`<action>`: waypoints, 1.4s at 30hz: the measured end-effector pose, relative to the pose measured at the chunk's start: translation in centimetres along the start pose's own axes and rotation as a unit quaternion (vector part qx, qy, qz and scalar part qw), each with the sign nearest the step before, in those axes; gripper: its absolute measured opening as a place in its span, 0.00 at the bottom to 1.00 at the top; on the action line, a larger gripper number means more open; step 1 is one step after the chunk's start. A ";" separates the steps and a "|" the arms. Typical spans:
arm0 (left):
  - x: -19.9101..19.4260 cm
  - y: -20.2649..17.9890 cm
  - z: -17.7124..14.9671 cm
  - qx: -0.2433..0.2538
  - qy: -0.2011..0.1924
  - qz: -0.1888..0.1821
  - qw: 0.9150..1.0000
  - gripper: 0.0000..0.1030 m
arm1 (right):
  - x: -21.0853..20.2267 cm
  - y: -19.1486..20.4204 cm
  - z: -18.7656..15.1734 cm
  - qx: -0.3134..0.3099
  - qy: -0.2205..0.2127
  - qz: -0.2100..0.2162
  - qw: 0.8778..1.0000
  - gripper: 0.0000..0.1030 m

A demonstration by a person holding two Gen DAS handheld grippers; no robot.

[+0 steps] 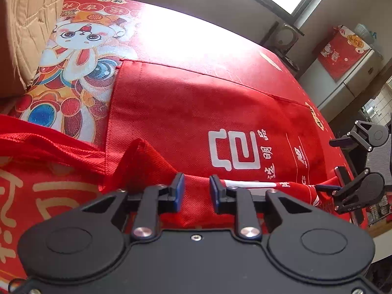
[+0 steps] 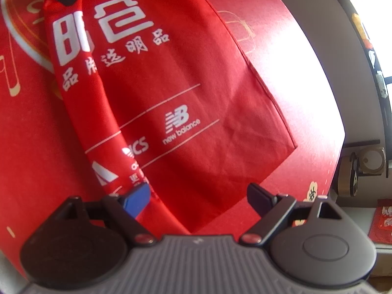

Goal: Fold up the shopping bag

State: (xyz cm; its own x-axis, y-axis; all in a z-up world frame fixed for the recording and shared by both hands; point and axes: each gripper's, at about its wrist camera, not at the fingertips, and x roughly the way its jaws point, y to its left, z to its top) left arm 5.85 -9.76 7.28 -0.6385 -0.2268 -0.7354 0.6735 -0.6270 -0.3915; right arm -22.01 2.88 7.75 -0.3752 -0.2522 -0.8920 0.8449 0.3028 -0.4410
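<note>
Red non-woven bag (image 1: 196,112) lies flat on the worktop (image 1: 80,93). In the left view, the left tongs (image 1: 196,191) sit at the bag's near edge, a raised fold of it between the pads; whether they pinch it I cannot tell. In the right view, the right tongs (image 2: 198,196) stand spread over the bag's corner, likely ready to take the rolled edge.
</note>
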 end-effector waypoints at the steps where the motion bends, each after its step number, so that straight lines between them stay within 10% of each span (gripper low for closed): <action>1: 0.0 0.1 -0.1 0.010 -0.001 0.000 1.000 0.11 | 0.0 -0.1 -0.1 0.003 -0.003 0.001 1.000 0.85; 11: 0.5 -5.4 -2.0 0.202 -0.013 0.109 0.973 0.09 | -0.8 0.5 -3.0 0.053 -0.079 -0.038 0.995 0.87; 24: 0.5 -5.4 -1.9 0.211 -0.009 0.103 0.972 0.09 | -8.1 4.9 -9.5 0.098 -0.294 -0.069 0.948 0.05; 27: 0.4 -5.3 -1.9 0.208 -0.009 0.102 0.973 0.09 | -8.6 6.2 -8.6 0.088 -0.337 -0.043 0.936 0.01; 42: -0.1 -4.5 -2.0 0.205 -0.023 0.084 0.975 0.09 | -3.2 7.1 0.2 0.079 -0.262 0.074 0.959 0.03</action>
State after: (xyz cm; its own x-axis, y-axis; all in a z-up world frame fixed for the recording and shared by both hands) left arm 3.62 -5.39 8.00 -0.5546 -0.3800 -0.7403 0.5706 -0.8212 -0.0059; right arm -14.73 5.62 7.53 -0.0375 -0.6574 -0.7526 0.9371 0.2384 -0.2550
